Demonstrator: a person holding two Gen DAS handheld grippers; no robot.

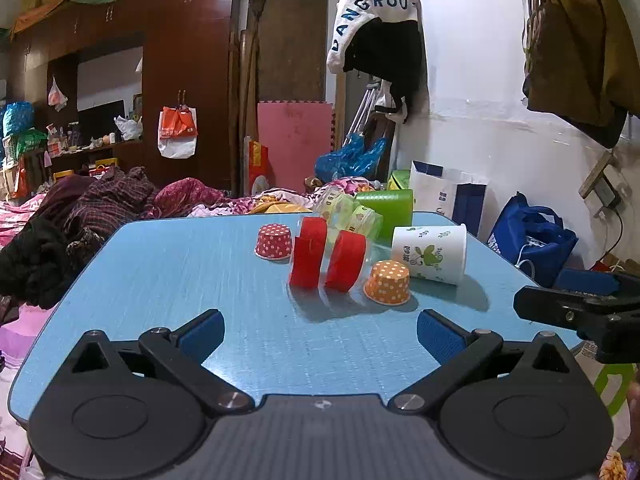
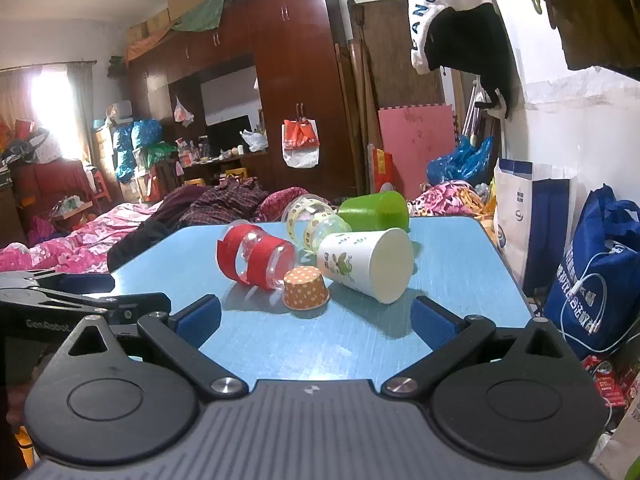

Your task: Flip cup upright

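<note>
Nothing of the flip looks done yet. Both grippers hover over the near edge of the blue desk [image 1: 160, 272], the left gripper [image 1: 320, 330] and the right gripper [image 2: 316, 318] each with its blue pads spread wide and nothing between them. The cups lie in a cluster toward the far side of the desk, well apart from either gripper. The white paper cup with a green leaf print [image 2: 362, 264] lies on its side at the right of the cluster, its closed base turned toward the right gripper. Just beside it on its left, an orange dotted cup [image 2: 306, 289] sits mouth-down, and a red dotted cup [image 1: 274, 241] stands likewise farther left. Two clear cups with red bands [image 2: 256, 260] and yellow-green bands [image 2: 310, 226] and a green cup [image 2: 376, 210] also lie tipped over. Which cup is meant is unclear; reaching, grasping and turning all remain.
</note>
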